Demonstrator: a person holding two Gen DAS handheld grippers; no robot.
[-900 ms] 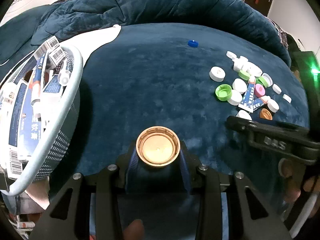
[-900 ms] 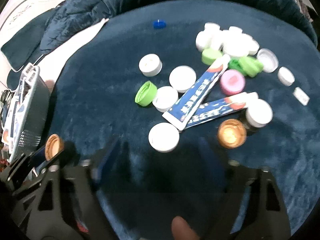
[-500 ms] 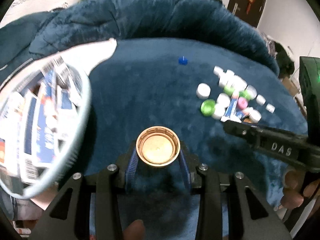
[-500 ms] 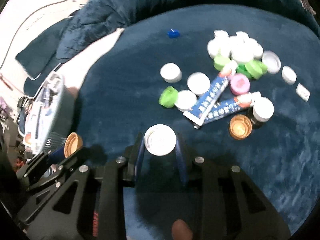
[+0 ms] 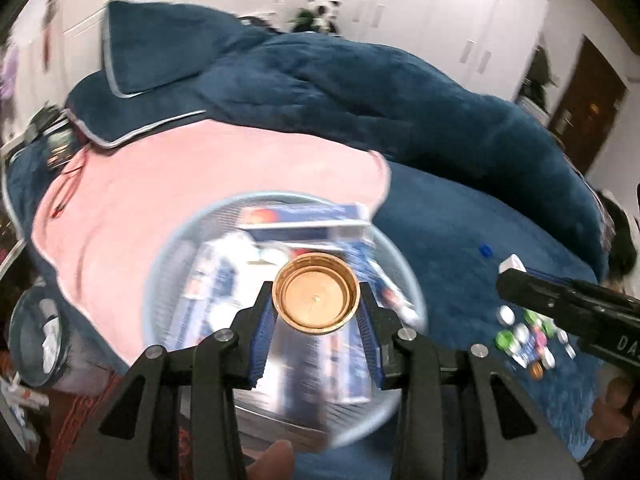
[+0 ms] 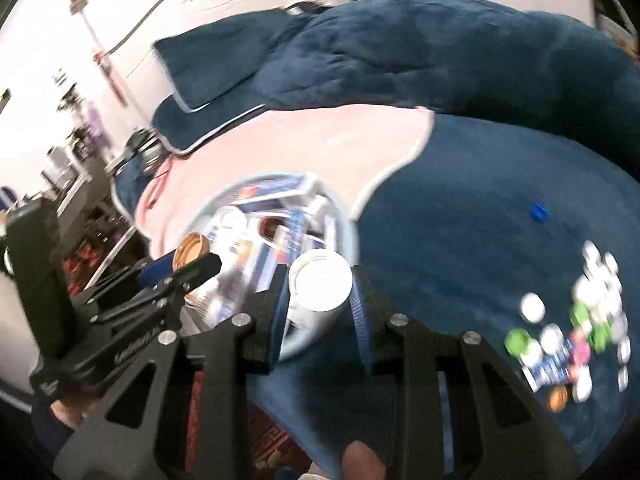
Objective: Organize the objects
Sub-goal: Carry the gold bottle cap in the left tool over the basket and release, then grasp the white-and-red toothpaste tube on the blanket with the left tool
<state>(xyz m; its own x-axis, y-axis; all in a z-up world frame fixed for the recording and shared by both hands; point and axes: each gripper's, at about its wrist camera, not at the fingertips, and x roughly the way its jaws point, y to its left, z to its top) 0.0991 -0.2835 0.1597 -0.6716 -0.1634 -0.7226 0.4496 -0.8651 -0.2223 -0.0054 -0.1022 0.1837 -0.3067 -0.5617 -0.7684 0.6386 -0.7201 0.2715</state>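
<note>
My left gripper (image 5: 316,312) is shut on a gold cap (image 5: 315,293) and holds it above the round mesh basket (image 5: 408,280), which holds toothpaste boxes and tubes. My right gripper (image 6: 320,300) is shut on a white cap (image 6: 321,281) and holds it over the basket's near rim (image 6: 352,236). The left gripper with the gold cap (image 6: 191,249) shows at the left of the right wrist view. The right gripper's body (image 5: 568,300) shows at the right of the left wrist view. A pile of loose caps and toothpaste tubes (image 6: 568,340) lies on the blue blanket at the right.
A small blue cap (image 6: 538,213) lies alone on the blue blanket (image 6: 480,200). A pink sheet (image 5: 180,184) lies behind the basket, with blue pillows (image 5: 168,56) beyond. A second round container (image 5: 36,340) stands at the far left.
Both grippers have swung left from the cap pile to over the basket. The right gripper closed on the white cap about half a second ago. The left still holds the gold cap.
</note>
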